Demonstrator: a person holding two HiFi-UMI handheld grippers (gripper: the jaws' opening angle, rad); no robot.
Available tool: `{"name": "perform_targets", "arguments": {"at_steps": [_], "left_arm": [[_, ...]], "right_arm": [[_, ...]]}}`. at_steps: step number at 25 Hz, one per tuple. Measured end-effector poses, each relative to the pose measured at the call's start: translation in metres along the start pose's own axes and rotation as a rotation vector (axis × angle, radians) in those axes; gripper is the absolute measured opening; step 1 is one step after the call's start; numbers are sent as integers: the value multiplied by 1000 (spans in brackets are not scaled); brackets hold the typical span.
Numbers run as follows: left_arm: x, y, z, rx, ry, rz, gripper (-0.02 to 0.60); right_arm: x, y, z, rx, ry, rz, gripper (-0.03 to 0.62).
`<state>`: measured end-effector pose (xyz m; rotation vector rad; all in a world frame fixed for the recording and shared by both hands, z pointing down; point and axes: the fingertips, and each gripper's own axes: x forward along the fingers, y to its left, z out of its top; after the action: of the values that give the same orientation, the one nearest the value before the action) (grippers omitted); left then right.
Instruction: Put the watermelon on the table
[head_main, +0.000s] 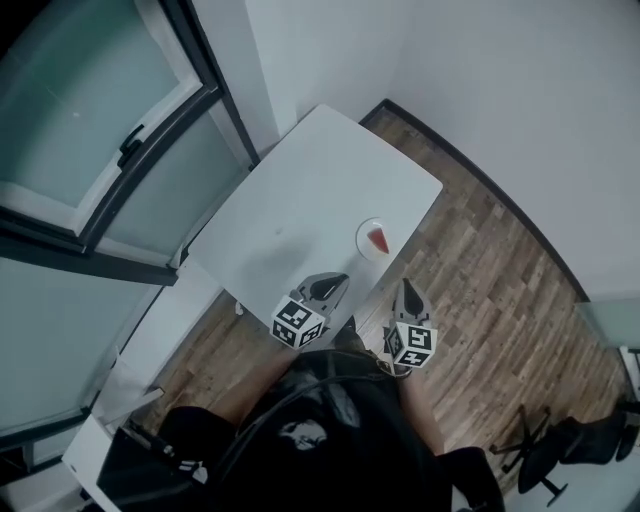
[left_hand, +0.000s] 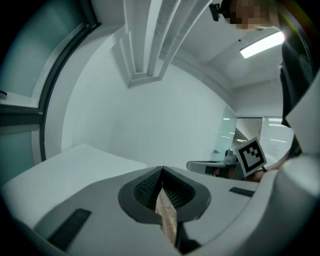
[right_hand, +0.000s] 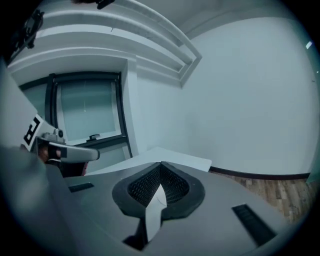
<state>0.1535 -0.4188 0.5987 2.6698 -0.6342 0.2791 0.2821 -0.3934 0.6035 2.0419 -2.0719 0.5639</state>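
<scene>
A red watermelon slice (head_main: 379, 239) lies on a small round white plate (head_main: 366, 238) near the right front edge of the white table (head_main: 300, 200). Both grippers hang in the air in front of that edge, close to the person's body. My left gripper (head_main: 338, 283) is shut with nothing between its jaws, which also shows in the left gripper view (left_hand: 161, 171). My right gripper (head_main: 405, 289) is to the right of it and just short of the plate. It is shut and empty too (right_hand: 160, 165). Neither gripper view shows the watermelon.
A dark-framed window (head_main: 120, 150) runs along the left side behind the table. White walls close the far side, and wood floor (head_main: 500, 300) lies to the right. A black office chair (head_main: 545, 450) stands at the lower right.
</scene>
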Motion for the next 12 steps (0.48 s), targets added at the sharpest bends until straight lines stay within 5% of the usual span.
{"name": "perform_targets", "arguments": {"at_steps": [6, 12], "left_arm": [[2, -11, 15, 61, 12, -22, 6], [-8, -8, 8, 49, 21, 0, 6]], "right_arm": [[-6, 29, 0, -4, -16, 111, 11], [-14, 37, 4, -4, -5, 112, 12]]}}
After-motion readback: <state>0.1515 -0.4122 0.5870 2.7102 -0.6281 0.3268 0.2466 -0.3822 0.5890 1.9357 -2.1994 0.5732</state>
